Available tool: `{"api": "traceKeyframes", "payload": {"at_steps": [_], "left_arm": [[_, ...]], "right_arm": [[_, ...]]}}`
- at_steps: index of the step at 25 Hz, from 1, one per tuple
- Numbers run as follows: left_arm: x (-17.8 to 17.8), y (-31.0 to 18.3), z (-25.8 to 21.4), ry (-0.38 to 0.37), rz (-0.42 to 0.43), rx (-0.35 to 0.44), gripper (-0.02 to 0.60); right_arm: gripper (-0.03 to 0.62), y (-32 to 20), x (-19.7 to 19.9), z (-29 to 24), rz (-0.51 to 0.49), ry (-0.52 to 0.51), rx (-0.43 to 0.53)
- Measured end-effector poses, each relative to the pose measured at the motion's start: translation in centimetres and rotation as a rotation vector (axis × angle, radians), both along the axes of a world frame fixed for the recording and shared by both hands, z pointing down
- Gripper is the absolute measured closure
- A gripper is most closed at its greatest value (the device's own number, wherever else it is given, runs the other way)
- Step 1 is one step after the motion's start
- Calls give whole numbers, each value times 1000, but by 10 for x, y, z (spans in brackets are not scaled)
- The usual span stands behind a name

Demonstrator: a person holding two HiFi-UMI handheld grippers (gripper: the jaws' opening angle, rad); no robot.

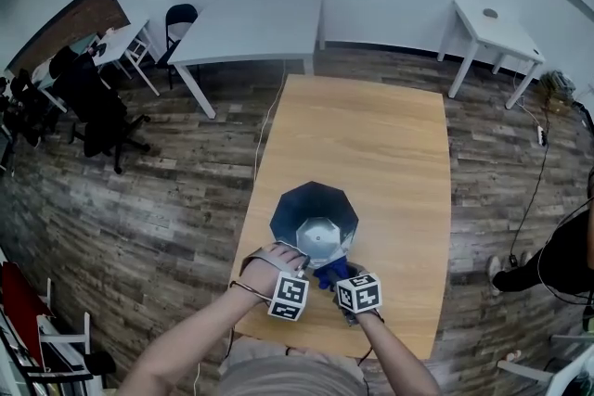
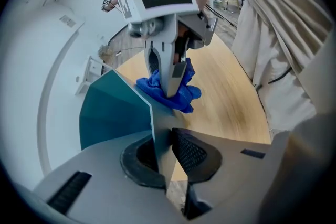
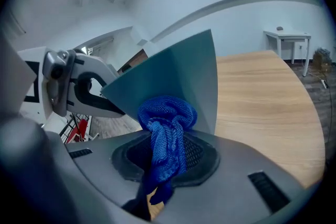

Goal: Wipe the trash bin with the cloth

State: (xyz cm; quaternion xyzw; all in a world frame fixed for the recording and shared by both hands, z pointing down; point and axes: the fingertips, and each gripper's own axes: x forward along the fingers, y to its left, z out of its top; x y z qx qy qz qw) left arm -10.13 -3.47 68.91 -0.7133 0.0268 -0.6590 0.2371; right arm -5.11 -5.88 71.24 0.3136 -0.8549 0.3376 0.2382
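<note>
A teal, many-sided trash bin with a grey inside stands tilted near the front of the wooden table. My left gripper is shut on the bin's thin wall, with teal on one side of the jaws and grey on the other. My right gripper is shut on a bunched blue cloth. The cloth hangs from the jaws against the bin's teal face. In the left gripper view the right gripper presses the cloth down beside the bin's edge.
Two white tables stand beyond the wooden one. Black office chairs sit at the left. A seated person is at the right edge, with a cable on the floor. My body is close behind the table's front edge.
</note>
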Motion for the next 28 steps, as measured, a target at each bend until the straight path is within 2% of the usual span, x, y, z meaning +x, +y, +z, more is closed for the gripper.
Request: {"api": "traceKeyframes", "payload": {"at_steps": [10,16,19,23,28], "left_arm": [[0,-6,-1,20,21,-8,532],[0,-5,1,25,26,-13,532],[-1,-6,1,27,24,-15,532],[-1,-5,1,32,6,-16,532],[0,-6,3,35,-31,-18,532]], "right_arm": [[519,-12,-6,104,-32,126,-103],[519,-15,-9,160,-40,157,-146],[519,-18,-8,177,16,155,-190],[519,-20,-12,183,91,141,-197],[519,-14,-3,170,75,153,-187]]}}
